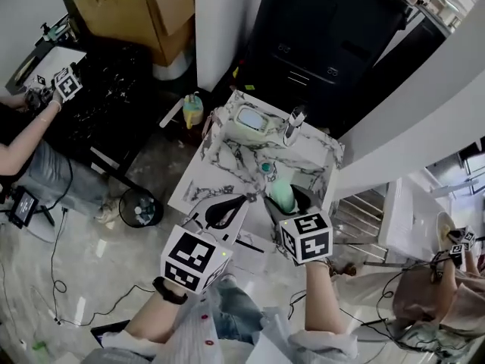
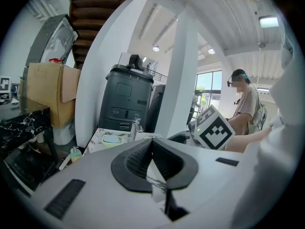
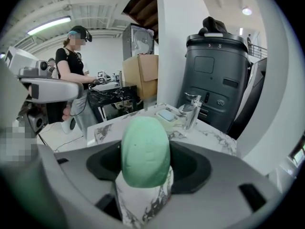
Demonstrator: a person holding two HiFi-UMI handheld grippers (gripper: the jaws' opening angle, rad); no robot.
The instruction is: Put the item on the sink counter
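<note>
Right gripper (image 1: 286, 197), in the head view, holds a green item (image 1: 282, 194) over the near part of the marble desk (image 1: 227, 161), with the left gripper (image 1: 225, 211) just beside it. Only the left gripper view shows that gripper's jaws meeting on nothing. The right gripper view shows jaws clamped on the green item, with a faucet (image 3: 192, 109) upright beyond.

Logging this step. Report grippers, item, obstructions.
Left gripper shut, empty. Right gripper shut on green item, over near edge of sink counter. Far end: faucet, soap dish; likely out of the way.
</note>
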